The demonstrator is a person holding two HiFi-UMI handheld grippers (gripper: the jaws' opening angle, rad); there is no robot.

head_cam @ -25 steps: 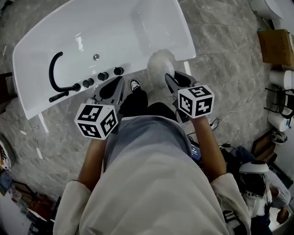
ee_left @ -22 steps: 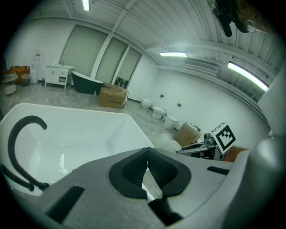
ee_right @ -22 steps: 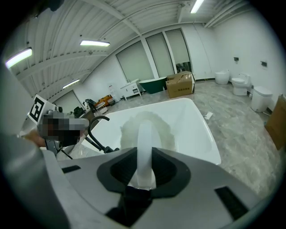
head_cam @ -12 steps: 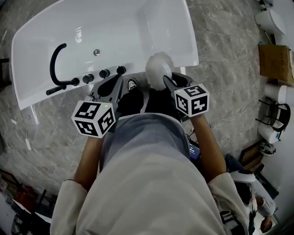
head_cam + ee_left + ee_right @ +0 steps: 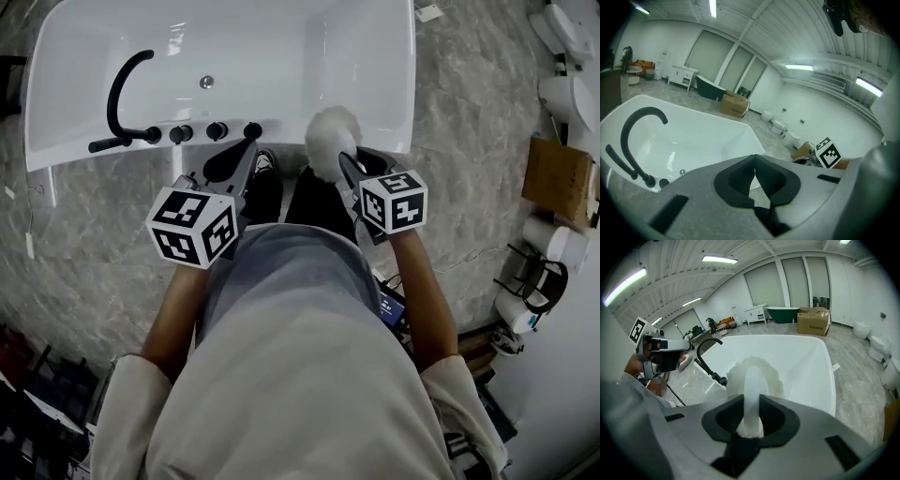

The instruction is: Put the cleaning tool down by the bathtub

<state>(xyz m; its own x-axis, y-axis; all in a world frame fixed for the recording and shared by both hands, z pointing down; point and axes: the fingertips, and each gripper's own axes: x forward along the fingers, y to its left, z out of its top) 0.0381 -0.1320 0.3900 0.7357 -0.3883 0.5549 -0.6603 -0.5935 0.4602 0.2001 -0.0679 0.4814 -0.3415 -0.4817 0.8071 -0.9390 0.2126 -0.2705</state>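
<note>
- The right gripper [image 5: 751, 420] is clamped on the white handle of a fluffy, round-headed white cleaning tool [image 5: 752, 376].
- The tool's head [image 5: 330, 139] sits over the near rim of the glossy white bathtub [image 5: 281, 66], off the floor, just right of a row of black knobs [image 5: 216, 131].
- The left gripper [image 5: 754, 180] has its jaws pressed together on nothing, with its tips by those knobs.
- A curved black faucet [image 5: 127, 89] arches over the tub's left end.
- Grey marbled floor [image 5: 469, 141] surrounds the tub.

Grey plastic left gripper [image 5: 247, 150] held forward, jaws together, empty; grey plastic right gripper [image 5: 348, 164] alongside, clamping white fluffy brush [image 5: 330, 136].
</note>
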